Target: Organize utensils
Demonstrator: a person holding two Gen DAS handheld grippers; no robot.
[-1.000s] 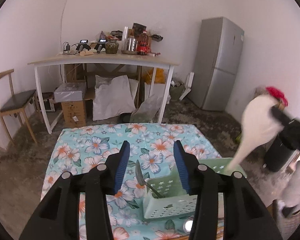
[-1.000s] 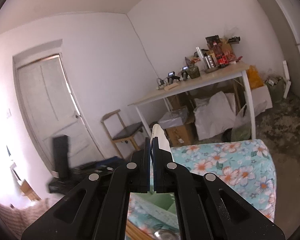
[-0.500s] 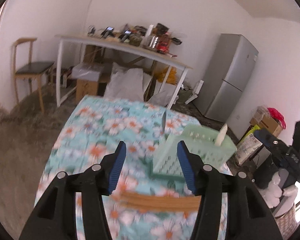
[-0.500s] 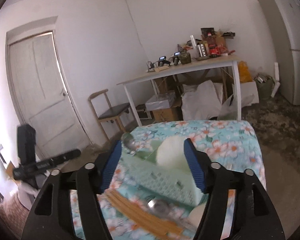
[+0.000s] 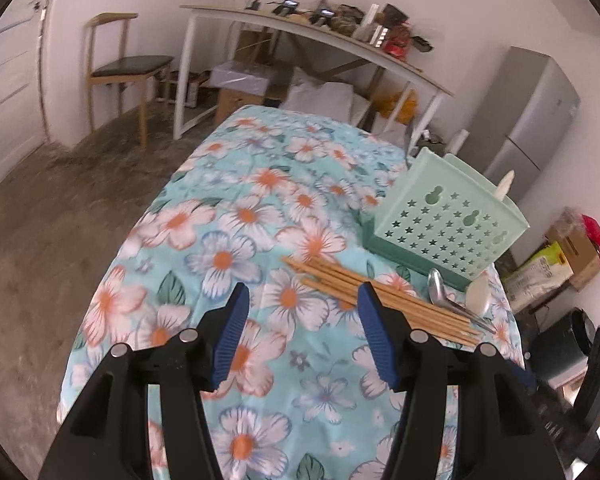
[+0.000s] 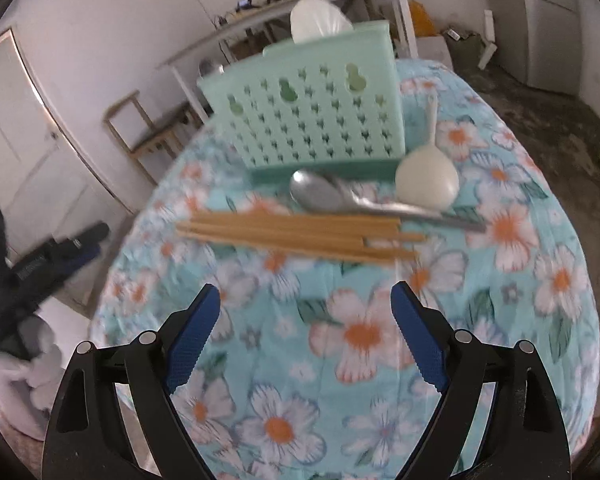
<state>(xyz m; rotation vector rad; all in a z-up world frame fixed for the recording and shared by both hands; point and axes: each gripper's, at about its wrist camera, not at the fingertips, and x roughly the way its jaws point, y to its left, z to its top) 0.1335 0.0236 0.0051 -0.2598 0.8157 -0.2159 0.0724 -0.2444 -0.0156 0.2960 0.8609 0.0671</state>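
Left gripper (image 5: pixel 302 300) jaws spread wide, nothing between the blue pads, hovering over the floral tablecloth (image 5: pixel 236 216) with its right pad over the near ends of the wooden chopsticks (image 5: pixel 380 296). Right gripper (image 6: pixel 305 300) also wide apart, empty, above the cloth just short of the chopsticks (image 6: pixel 296 236). Chopsticks lie flat in a loose bundle in front of the mint green utensil basket (image 6: pixel 308 116), which stands upright on the table. Metal spoon (image 6: pixel 340 198) lies between chopsticks and basket, bowl toward the left, handle running right under the white ladle (image 6: pixel 426 180). White ladle lies beside the basket's right corner, bowl close to the spoon handle, handle pointing away along the basket side. Inside the basket a white rice paddle (image 6: pixel 316 20) sticks up above the rim; in the left view only a white tip (image 5: pixel 506 184) shows over the far edge. Another metal piece pokes up at the basket's left end (image 6: pixel 208 67), too blurry to identify.
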